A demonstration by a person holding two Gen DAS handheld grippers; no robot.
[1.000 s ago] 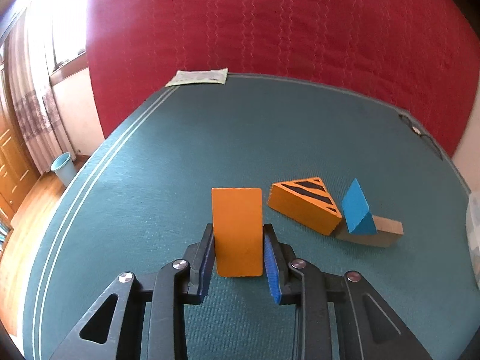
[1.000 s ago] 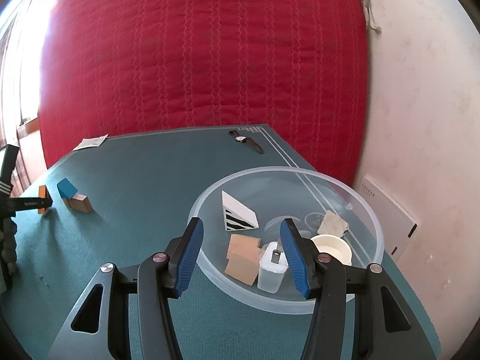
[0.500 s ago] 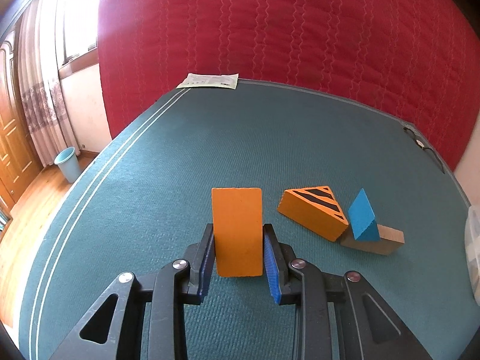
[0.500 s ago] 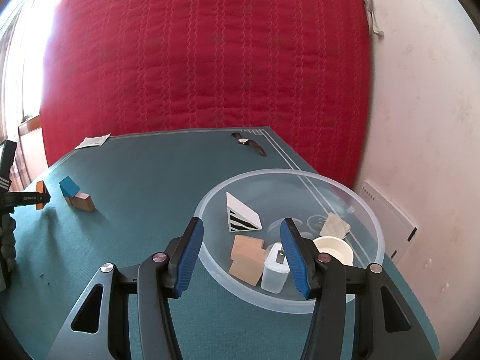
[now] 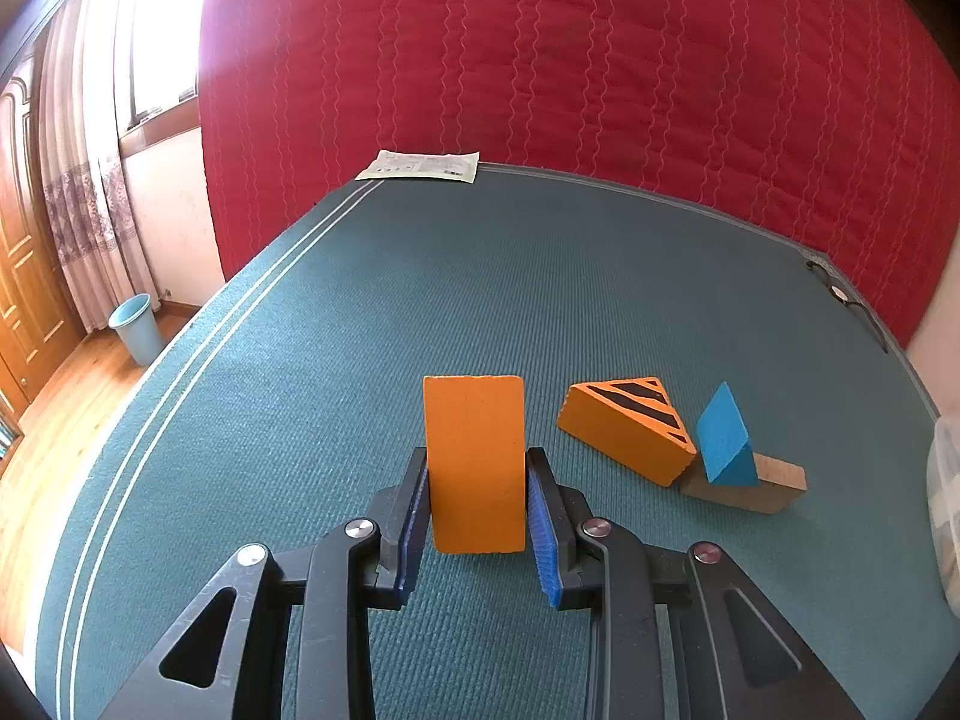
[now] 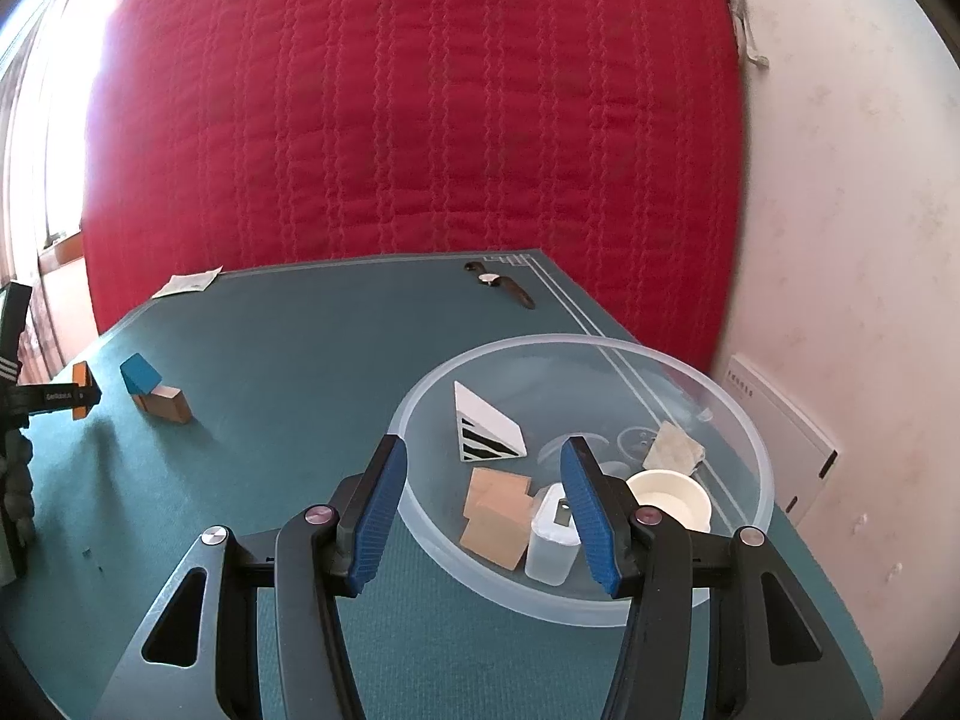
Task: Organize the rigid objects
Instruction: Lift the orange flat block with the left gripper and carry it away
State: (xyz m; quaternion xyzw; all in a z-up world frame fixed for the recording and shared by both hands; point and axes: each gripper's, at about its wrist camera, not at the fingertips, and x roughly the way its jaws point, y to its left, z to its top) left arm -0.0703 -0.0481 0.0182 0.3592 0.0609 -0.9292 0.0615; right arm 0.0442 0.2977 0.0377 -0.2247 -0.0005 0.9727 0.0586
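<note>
1. Part of the sorting is judged done: inside the clear bowl [image 6: 757, 468] a white striped wedge [image 6: 489, 429], two plain wooden pieces [image 6: 497, 509], a small translucent container [image 6: 549, 546], a cream cup [image 6: 669, 495] and a pale scrap are seen.
2. An orange block [image 5: 474, 462] is clenched upright between the pads of the left hand-held gripper [image 5: 478, 516], above the green bench [image 5: 360, 312] and well apart from the bowl.
3. Three pieces are left on the bench: an orange striped wedge [image 5: 627, 435], a blue wedge [image 5: 725, 438] and a plain wooden block [image 5: 753, 483], the blue one leaning on the wooden one.
4. The right hand-held gripper [image 6: 486, 510] is held released and empty at the near rim of the bowl.
5. The orange block is a flat, matte-painted rectangular slab with rounded corners, gripped on its two long sides.
</note>
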